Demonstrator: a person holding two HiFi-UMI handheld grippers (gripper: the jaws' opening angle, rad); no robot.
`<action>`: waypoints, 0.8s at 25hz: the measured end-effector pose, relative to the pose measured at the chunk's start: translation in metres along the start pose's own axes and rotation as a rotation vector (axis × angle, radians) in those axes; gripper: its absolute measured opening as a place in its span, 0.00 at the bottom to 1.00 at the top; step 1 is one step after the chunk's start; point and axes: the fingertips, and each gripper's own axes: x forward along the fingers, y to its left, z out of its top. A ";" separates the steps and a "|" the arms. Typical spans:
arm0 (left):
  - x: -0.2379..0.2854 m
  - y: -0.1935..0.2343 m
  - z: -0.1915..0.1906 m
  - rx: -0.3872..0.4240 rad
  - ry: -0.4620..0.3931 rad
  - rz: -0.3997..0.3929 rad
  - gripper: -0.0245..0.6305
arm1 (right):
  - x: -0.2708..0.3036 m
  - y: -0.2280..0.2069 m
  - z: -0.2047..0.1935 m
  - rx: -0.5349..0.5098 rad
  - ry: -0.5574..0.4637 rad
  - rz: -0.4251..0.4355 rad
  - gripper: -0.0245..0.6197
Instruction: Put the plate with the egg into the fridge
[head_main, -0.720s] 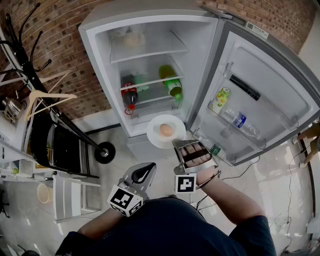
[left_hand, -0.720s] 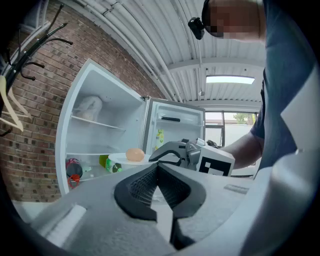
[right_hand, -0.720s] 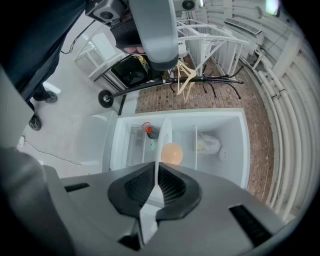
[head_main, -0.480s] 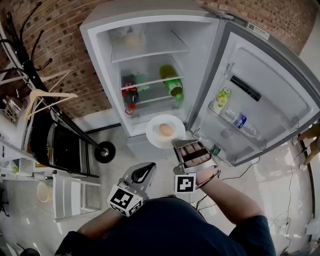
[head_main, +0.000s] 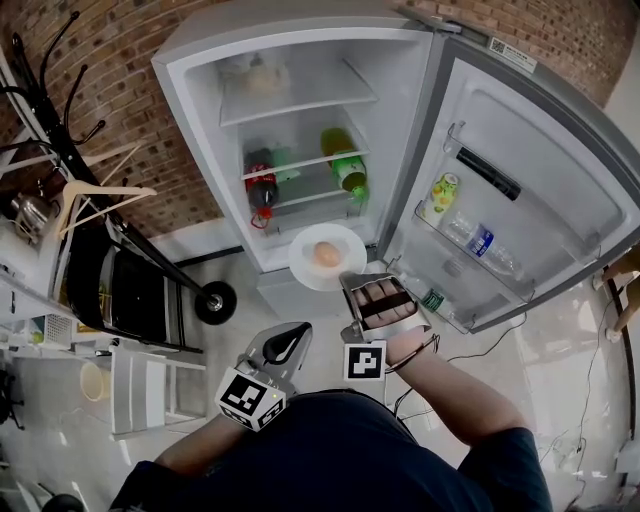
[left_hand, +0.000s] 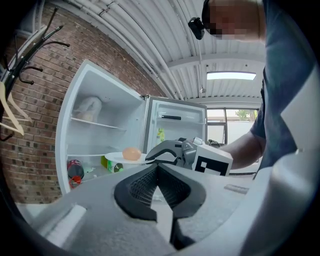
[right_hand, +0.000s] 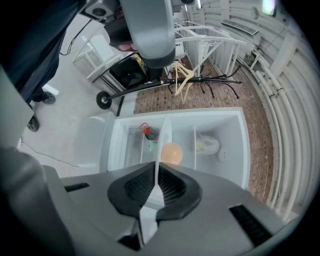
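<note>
A white plate (head_main: 308, 270) carries a brown egg (head_main: 326, 254) and hangs in front of the open fridge (head_main: 290, 130), below its lower shelf. My right gripper (head_main: 352, 283) is shut on the plate's near rim. In the right gripper view the plate (right_hand: 164, 137) shows edge-on between the pads, with the egg (right_hand: 171, 153) beside it. My left gripper (head_main: 280, 352) stays low by the person's body, its jaws pressed together with nothing between them. The left gripper view shows the plate (left_hand: 116, 158), the egg (left_hand: 131, 153) and the right gripper (left_hand: 150, 159) ahead.
The fridge door (head_main: 520, 190) stands wide open at the right, with bottles (head_main: 478, 242) in its racks. Inside, a cola bottle (head_main: 259, 190) and a green bottle (head_main: 345, 172) lie on the lower shelf, and a bag (head_main: 262, 78) sits on the top one. A wheeled rack (head_main: 140, 290) stands at the left.
The plate with the egg and my right gripper have shifted slightly left and up towards the fridge. The left gripper has barely moved.
</note>
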 end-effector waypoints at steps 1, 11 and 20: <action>0.002 -0.001 0.000 0.002 0.002 0.005 0.04 | 0.001 -0.002 -0.002 0.001 -0.004 -0.007 0.07; 0.023 -0.010 -0.005 -0.006 -0.004 0.106 0.04 | 0.017 0.009 -0.018 0.019 -0.068 -0.005 0.07; 0.044 0.014 -0.009 -0.012 -0.007 0.118 0.04 | 0.066 0.004 -0.024 0.015 -0.061 0.001 0.07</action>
